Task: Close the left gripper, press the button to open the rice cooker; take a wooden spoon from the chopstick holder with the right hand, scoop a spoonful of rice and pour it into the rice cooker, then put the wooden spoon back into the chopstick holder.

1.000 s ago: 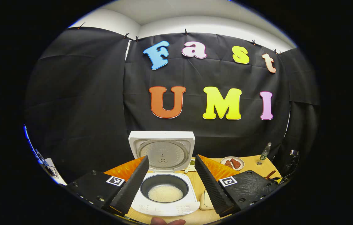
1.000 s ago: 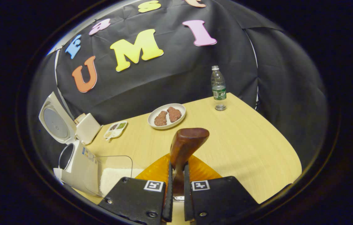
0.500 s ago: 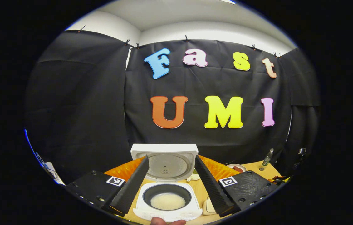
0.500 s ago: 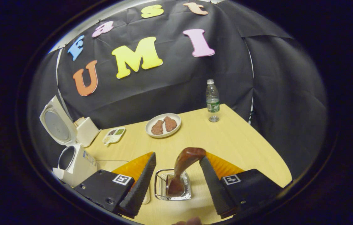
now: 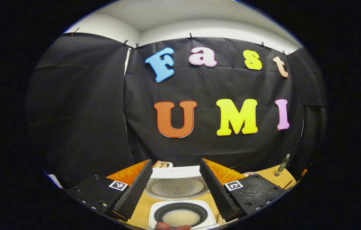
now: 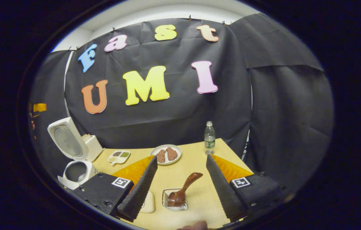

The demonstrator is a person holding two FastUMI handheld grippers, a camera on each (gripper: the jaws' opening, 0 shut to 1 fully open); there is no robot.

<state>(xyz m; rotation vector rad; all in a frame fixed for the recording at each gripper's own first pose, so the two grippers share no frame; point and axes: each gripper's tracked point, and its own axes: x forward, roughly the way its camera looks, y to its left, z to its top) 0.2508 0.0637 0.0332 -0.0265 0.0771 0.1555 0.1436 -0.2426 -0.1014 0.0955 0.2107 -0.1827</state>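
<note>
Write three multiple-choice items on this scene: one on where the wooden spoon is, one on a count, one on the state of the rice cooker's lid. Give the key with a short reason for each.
1. Where is the wooden spoon?
A. Clamped in the right gripper
B. Standing in the chopstick holder, handle leaning out
C. Lying on the plate

2. How many brown pieces of food lie on the white plate?
A. One
B. Two
C. Four

3. What state is the rice cooker lid in?
A. Raised open
B. Shut
C. Taken off and laid on the table

Key:
1 B: the spoon's bowl sits inside the holder, and the right gripper has its jaws spread apart clear of it.
2 B: two pieces lie side by side.
3 A: the lid stands up behind the pot, and the left gripper view looks down on rice inside.
</note>
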